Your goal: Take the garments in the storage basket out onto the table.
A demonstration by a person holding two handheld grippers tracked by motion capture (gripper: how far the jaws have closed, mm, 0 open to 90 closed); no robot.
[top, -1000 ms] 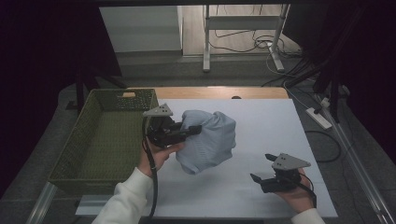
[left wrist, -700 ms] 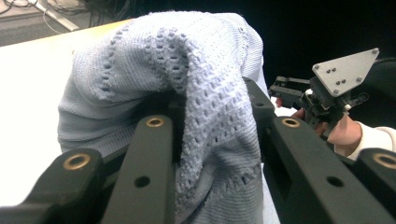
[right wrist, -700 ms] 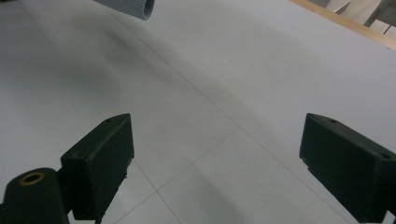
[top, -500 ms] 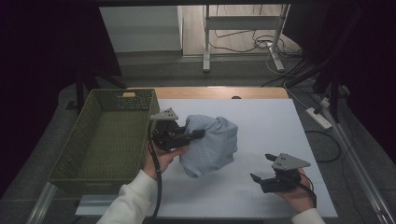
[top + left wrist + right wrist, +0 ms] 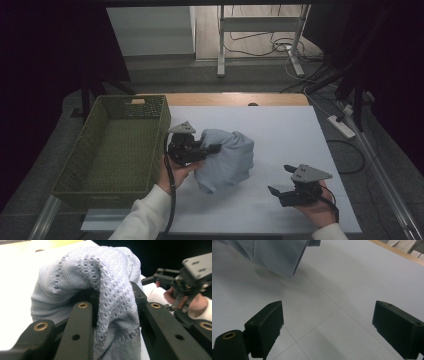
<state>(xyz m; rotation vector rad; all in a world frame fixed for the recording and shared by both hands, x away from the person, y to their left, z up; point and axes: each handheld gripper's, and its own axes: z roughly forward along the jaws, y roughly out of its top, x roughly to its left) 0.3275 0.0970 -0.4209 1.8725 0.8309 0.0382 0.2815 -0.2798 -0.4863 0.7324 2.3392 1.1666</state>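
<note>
A light blue knitted garment [image 5: 226,158] hangs bunched over the middle of the white table. My left gripper [image 5: 212,148] is shut on a thick fold of it, and the cloth [image 5: 110,295] drapes between and over both black jaws in the left gripper view. My right gripper [image 5: 280,182] rests low near the table's front right, jaws wide apart with nothing between them. In the right gripper view [image 5: 325,322] a hem of the garment [image 5: 277,255] hangs just above the table ahead of it.
A green woven basket [image 5: 75,172] stands at the left of the table, beside my left hand. The white table top [image 5: 285,135] has a wooden strip [image 5: 235,99] along its far edge. Cables and a metal stand lie on the floor beyond.
My left gripper has sunk a little and shifted right with the garment, so the cloth hangs lower over the table. The right gripper has stayed where it was.
</note>
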